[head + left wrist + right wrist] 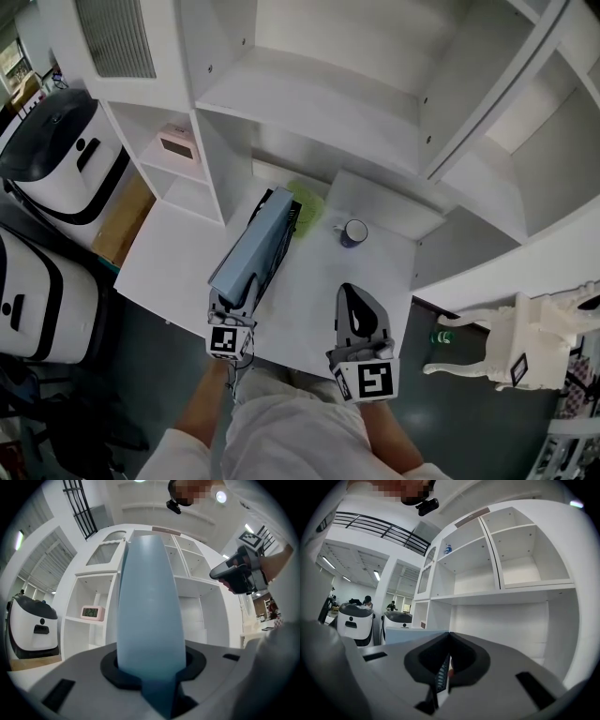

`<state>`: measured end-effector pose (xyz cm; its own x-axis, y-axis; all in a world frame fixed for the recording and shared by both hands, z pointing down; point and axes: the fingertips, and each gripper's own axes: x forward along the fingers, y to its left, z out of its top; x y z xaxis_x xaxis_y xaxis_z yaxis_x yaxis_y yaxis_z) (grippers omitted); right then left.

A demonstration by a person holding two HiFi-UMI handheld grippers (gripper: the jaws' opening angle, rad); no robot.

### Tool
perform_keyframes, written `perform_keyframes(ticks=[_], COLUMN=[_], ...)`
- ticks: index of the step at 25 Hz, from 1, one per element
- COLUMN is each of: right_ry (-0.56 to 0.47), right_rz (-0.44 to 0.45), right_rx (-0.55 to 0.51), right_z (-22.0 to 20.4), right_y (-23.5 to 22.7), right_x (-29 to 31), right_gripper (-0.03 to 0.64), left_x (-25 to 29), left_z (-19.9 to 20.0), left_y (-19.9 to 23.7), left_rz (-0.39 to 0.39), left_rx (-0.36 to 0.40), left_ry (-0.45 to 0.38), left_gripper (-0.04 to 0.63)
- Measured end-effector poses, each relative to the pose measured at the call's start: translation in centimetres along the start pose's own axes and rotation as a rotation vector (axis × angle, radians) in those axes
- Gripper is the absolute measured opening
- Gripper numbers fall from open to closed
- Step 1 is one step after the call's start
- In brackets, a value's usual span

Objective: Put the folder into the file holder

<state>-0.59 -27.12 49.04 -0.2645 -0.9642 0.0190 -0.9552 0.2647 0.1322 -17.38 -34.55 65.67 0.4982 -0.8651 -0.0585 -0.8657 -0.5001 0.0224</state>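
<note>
Two grey hand-held claws with marker cubes sit at the bottom of the head view: the left claw [236, 298] and the right claw [351, 298]. Mid-frame, one white worktop [309, 291] carries one light-blue flat folder [255, 246], one black file holder [291, 221], one dark blue mug [354, 232] and one yellow-green flat item [311, 201]. Upper left, one pink digital clock [176, 145]. Left edge, two white-and-black rounded machines: the upper machine [56, 159], the lower machine [37, 295]. Lower right, one green bottle [445, 337].

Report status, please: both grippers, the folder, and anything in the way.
Left gripper shut on folder. Right gripper shut, empty. Folder slanted over black file holder, seating unclear. Mug beside, apart.
</note>
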Motion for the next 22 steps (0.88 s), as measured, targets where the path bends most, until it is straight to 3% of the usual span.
perform_keyframes(ticks=[7, 10, 18, 22], right_ry=[0.005, 0.004, -0.001, 0.002], right_rz=[-0.007, -0.001, 0.020, 0.032], right_rx=[0.003, 0.007, 0.016, 0.020], right_z=[-0.9, -1.2, -0.6, -0.4], right_y=[-0.5, -0.4, -0.3, -0.5], right_x=[0.0, 0.2, 0.7, 0.8], right_gripper=[-0.005, -0.005, -0.005, -0.005], left_x=[-0.3, -0.1, 0.1, -0.1], left_z=[-1.9, -1.3, -1.6, -1.5], left_y=[0.0, -0.3, -1.1, -1.0], left_rz=[-0.007, -0.022, -0.067, -0.065], left_rx=[0.010, 0.025, 0.035, 0.052], left_ry=[0.027, 0.021, 0.077, 0.095], left_gripper=[0.152, 0.184, 0.402, 0.466])
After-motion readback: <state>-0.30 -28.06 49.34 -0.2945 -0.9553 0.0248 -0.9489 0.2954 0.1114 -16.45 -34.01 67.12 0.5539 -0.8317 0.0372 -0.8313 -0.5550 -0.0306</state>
